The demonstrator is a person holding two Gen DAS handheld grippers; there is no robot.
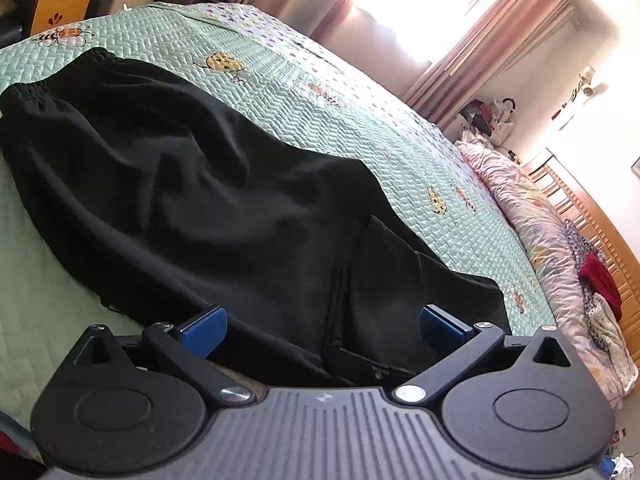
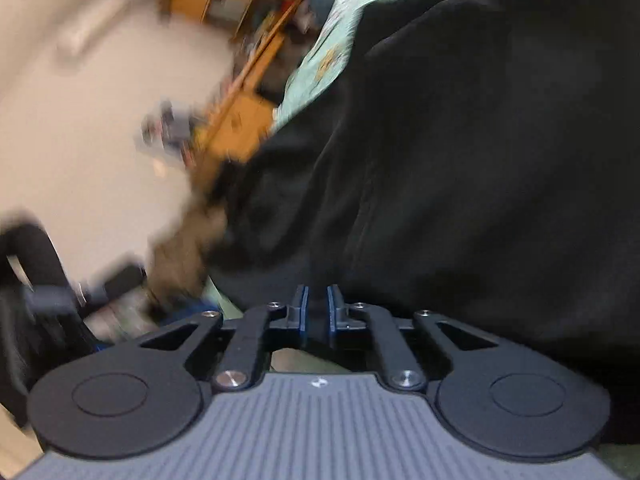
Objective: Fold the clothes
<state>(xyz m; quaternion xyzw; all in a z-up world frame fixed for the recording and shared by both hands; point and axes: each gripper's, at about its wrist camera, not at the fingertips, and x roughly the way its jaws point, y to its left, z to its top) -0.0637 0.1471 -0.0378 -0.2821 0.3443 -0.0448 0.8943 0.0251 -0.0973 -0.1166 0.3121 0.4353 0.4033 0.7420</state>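
Black trousers (image 1: pixel 208 196) lie spread on a green quilted bedspread (image 1: pixel 304 92), the elastic waistband at the far left. My left gripper (image 1: pixel 322 326) is open, its blue pads (image 1: pixel 208 326) wide apart, with the near end of the trousers lying between them. In the right wrist view the same black cloth (image 2: pixel 460 160) fills the right side and the picture is blurred. My right gripper (image 2: pixel 317 312) is shut on a fold of the black trousers, its blue pads (image 2: pixel 304 312) nearly together.
A floral duvet (image 1: pixel 532 220) and a pile of clothes (image 1: pixel 600 288) lie along the wooden headboard (image 1: pixel 592 216) at the right. Curtains and a bright window are behind the bed. Wooden shelves (image 2: pixel 240 92) and pale floor (image 2: pixel 88 128) show left of the bed.
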